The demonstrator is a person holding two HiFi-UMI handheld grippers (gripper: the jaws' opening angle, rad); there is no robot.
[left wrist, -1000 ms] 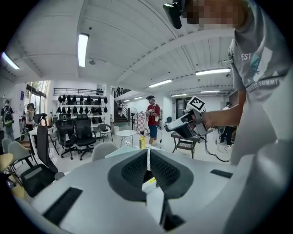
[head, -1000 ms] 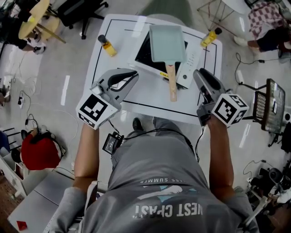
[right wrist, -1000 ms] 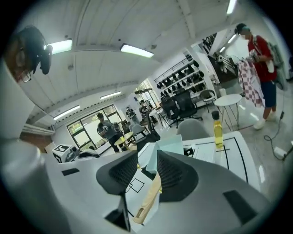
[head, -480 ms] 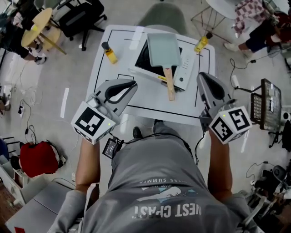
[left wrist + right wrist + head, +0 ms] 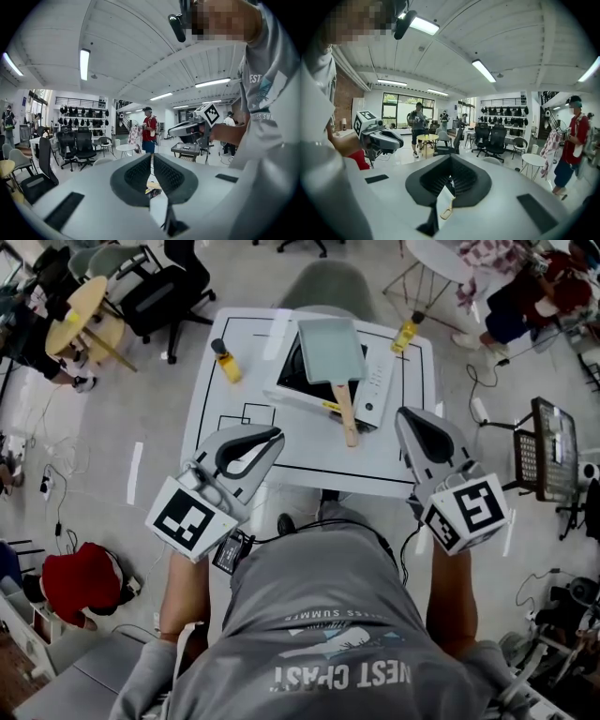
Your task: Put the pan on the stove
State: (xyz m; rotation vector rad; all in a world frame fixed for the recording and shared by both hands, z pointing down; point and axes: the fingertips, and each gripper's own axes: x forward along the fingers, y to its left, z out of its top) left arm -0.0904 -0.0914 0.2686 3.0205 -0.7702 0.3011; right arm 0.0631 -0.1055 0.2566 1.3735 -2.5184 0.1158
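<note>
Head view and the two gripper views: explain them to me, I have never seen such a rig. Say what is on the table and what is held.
There is no robot: a person holds a two-jaw claw in each hand. The head view comes from a camera on the person's head, looking down at the left claw and right claw. The left gripper view and right gripper view come from cameras riding on each claw, looking along its jaws. On the white table stands a stove with a pale rectangular pan on it, wooden handle toward the person. One yellow bottle stands to its left, another to its right. Both claws are shut and empty; the right one has just been closing.
</note>
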